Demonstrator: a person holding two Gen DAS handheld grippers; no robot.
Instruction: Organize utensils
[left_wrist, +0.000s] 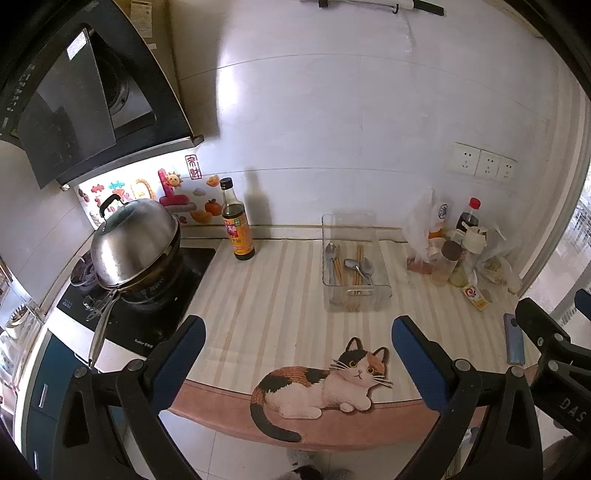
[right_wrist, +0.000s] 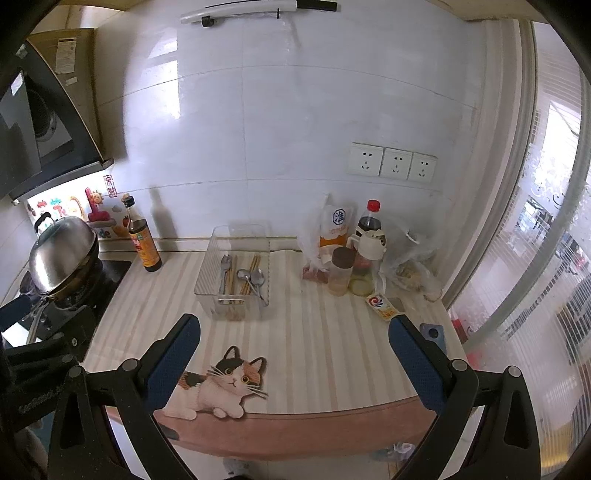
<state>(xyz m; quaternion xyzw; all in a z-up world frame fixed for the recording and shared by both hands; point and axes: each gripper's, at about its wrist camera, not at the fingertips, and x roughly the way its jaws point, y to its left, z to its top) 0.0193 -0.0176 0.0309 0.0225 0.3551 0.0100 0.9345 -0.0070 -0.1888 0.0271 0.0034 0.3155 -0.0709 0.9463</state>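
A clear plastic organizer tray (left_wrist: 384, 286) (right_wrist: 207, 273) stands on the striped counter. Inside lie metal spoons (left_wrist: 364, 267) (right_wrist: 253, 277), a fork (left_wrist: 330, 260) (right_wrist: 224, 267) and wooden chopsticks (left_wrist: 357, 267) (right_wrist: 251, 275). My left gripper (left_wrist: 298, 330) is open and empty, held near the counter's front edge, well short of the tray. My right gripper (right_wrist: 294, 332) is open and empty too, also back from the tray. The right gripper's body shows at the right edge of the left wrist view (left_wrist: 546, 343).
A soy sauce bottle (left_wrist: 236, 221) (right_wrist: 143, 236) stands left of the tray. A lidded steel pan (left_wrist: 133, 247) (right_wrist: 62, 254) sits on the stove. Bottles, jars and bags (left_wrist: 454, 251) (right_wrist: 354, 254) crowd the back right. A cat-shaped mat (left_wrist: 321, 384) (right_wrist: 218, 387) lies at the front edge. A phone (left_wrist: 514, 338) lies at right.
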